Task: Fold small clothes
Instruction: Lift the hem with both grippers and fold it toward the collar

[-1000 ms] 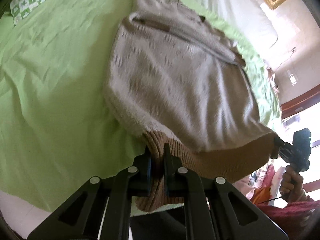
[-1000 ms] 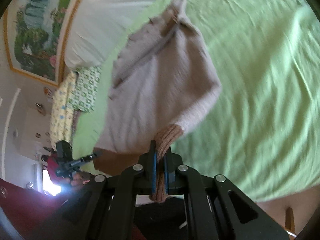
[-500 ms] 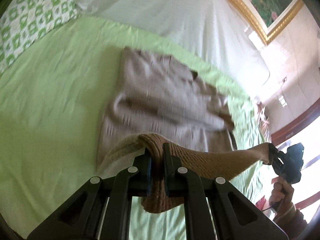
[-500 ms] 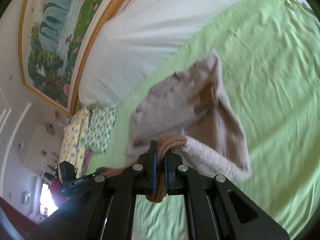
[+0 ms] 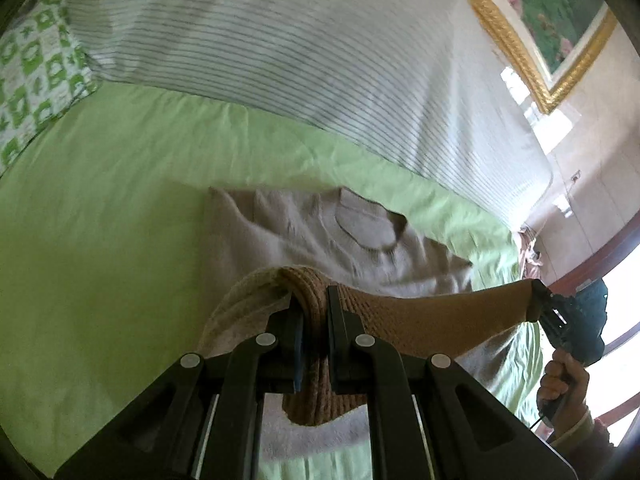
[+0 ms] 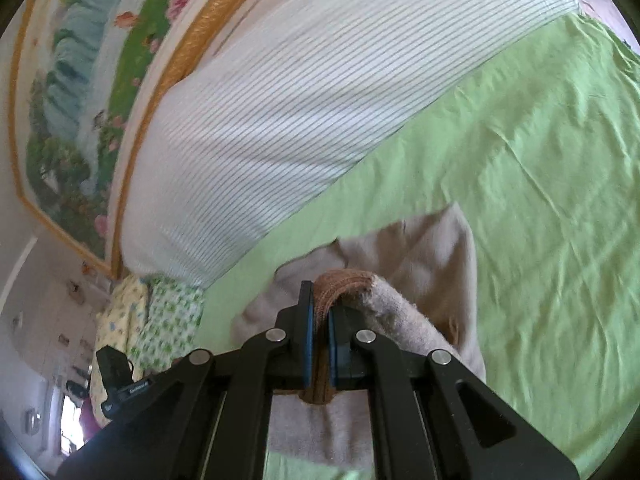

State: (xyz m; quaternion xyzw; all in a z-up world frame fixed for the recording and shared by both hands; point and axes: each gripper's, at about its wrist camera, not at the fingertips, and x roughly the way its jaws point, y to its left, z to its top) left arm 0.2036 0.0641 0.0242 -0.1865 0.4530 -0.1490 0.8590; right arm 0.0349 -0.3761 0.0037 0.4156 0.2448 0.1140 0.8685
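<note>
Between both grippers (image 5: 313, 312) (image 6: 318, 312), sweater hem (image 5: 420, 320).

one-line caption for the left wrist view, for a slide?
Left gripper and right gripper stretch the beige knit sweater's brown ribbed hem above the lime-green bedsheet.
</note>
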